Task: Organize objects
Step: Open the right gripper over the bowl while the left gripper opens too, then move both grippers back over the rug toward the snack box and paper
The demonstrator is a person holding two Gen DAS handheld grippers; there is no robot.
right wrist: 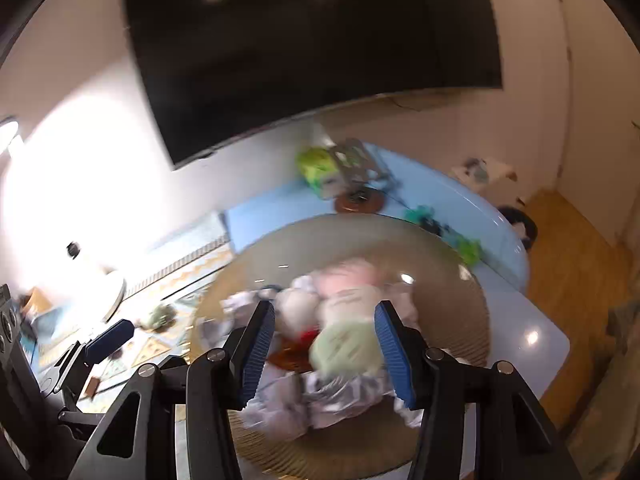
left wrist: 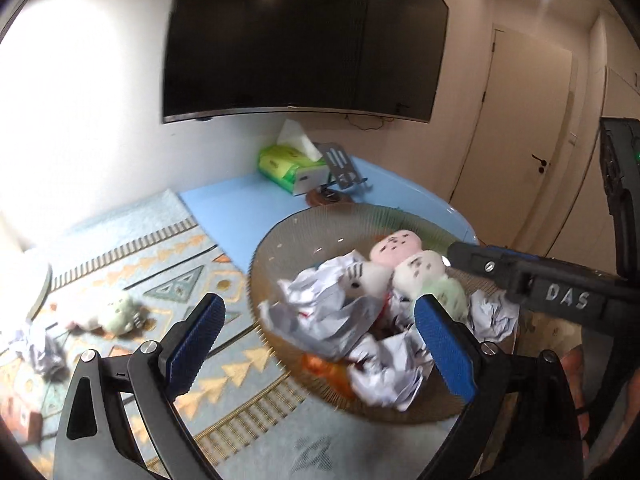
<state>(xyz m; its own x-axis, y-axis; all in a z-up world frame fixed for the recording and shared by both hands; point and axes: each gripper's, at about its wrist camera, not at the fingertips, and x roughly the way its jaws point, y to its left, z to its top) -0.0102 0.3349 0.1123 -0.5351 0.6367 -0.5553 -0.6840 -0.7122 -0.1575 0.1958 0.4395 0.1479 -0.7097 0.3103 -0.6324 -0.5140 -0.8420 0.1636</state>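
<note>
While the left gripper (left wrist: pixel 320 344) is gaping wide and empty over the ribbed amber glass bowl (left wrist: pixel 304 236), the right gripper (right wrist: pixel 324 344) is straddling, half-open, its green plush toy (right wrist: pixel 344 348); whether the pads are pressing is unclear. Next target seems the stray plush (left wrist: pixel 120 314) at nine o'clock.

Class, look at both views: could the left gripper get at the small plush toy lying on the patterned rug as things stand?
Probably yes: the left gripper is open and empty, and the plush toy lies apart from the glass bowl, with bare rug between.
</note>
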